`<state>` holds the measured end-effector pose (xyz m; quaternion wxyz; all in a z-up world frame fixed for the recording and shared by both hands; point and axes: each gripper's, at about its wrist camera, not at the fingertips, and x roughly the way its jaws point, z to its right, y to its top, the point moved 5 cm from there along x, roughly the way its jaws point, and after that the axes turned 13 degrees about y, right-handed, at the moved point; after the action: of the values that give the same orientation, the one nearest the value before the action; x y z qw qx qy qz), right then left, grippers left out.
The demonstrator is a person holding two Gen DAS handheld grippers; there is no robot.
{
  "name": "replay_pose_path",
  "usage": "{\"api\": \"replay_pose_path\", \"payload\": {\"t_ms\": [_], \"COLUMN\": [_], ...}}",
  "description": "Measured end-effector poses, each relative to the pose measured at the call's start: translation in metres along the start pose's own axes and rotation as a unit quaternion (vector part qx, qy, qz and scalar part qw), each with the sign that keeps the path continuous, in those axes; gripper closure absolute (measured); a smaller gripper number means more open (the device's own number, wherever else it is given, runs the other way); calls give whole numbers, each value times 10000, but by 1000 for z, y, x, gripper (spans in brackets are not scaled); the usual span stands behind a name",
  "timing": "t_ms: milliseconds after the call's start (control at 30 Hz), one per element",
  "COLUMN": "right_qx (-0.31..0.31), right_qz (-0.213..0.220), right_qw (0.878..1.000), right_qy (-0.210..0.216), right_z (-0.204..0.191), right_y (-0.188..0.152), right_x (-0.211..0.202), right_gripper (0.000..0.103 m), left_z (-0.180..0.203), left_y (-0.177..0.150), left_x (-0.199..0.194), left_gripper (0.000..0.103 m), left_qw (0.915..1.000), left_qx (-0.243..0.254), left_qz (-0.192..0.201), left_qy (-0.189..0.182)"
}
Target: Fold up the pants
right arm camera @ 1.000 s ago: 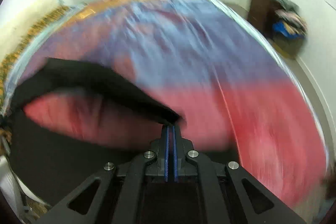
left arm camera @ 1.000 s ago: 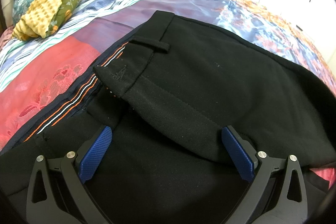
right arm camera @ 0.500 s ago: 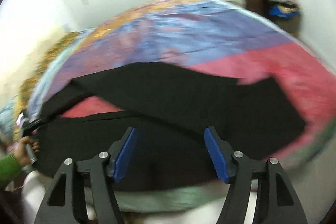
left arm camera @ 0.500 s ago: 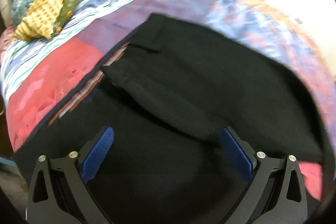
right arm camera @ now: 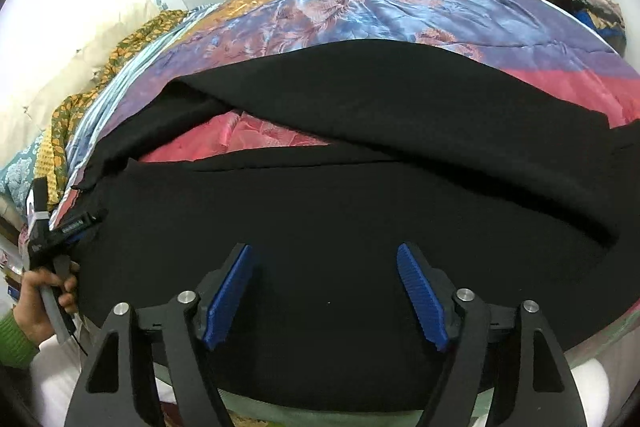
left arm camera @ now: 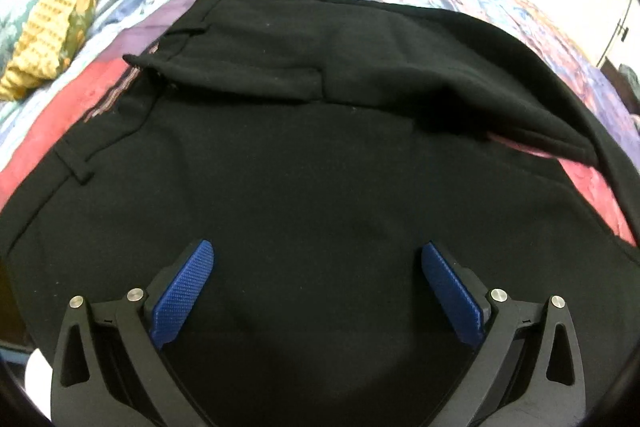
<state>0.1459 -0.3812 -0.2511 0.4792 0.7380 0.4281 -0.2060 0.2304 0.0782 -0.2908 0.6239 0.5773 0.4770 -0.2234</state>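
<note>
Moments ago the right gripper (right arm camera: 324, 291) was pinching a trouser leg in mid-swing; now its fingers are spread wide and hold nothing, hovering over the black pants (right arm camera: 360, 211) spread on the colourful bedspread (right arm camera: 360, 7). One leg lies slanted across the other, bedspread showing between them. The left gripper (left arm camera: 318, 289), spread too, hangs near the waistband (left arm camera: 160, 67). Best square that upper leg edge-to-edge and flatten it before folding again.

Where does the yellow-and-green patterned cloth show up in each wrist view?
Left wrist: patterned cloth bunched at upper left, beyond the black pants.
Right wrist: same cloth along the far left edge of the bed.
Shared landmark: the pink patch of bedspread beside the pants.
</note>
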Motion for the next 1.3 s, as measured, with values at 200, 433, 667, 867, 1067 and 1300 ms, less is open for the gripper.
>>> {"api": "replay_pose_path", "payload": {"t_ms": [200, 433, 667, 867, 1067, 1300], "right_qx": [1441, 2218, 3366, 2874, 1241, 296], "right_qz": [891, 1651, 1976, 2101, 2051, 2164], "right_qw": [9818, 9602, 9206, 9331, 9662, 9617], "right_qy": [853, 398, 124, 506, 949, 1658], "right_z": [23, 85, 141, 117, 34, -26], "right_y": [4, 20, 23, 40, 77, 68], "right_x": [-27, -49, -51, -89, -148, -211], "right_gripper": [27, 27, 82, 97, 97, 97], "left_z": [-3, 3, 4, 16, 76, 115], "left_y": [-5, 1, -1, 58, 159, 175], "left_x": [-1, -1, -6, -48, -22, 28], "left_gripper": [1, 1, 1, 1, 1, 2], "left_qw": [9999, 9997, 9993, 9943, 9641, 9525], "left_qx": [26, 79, 61, -259, -1054, -1272], "left_qz": [158, 201, 332, -263, -976, -1693], "left_qy": [-3, 77, 182, -1005, -2233, -2190]}}
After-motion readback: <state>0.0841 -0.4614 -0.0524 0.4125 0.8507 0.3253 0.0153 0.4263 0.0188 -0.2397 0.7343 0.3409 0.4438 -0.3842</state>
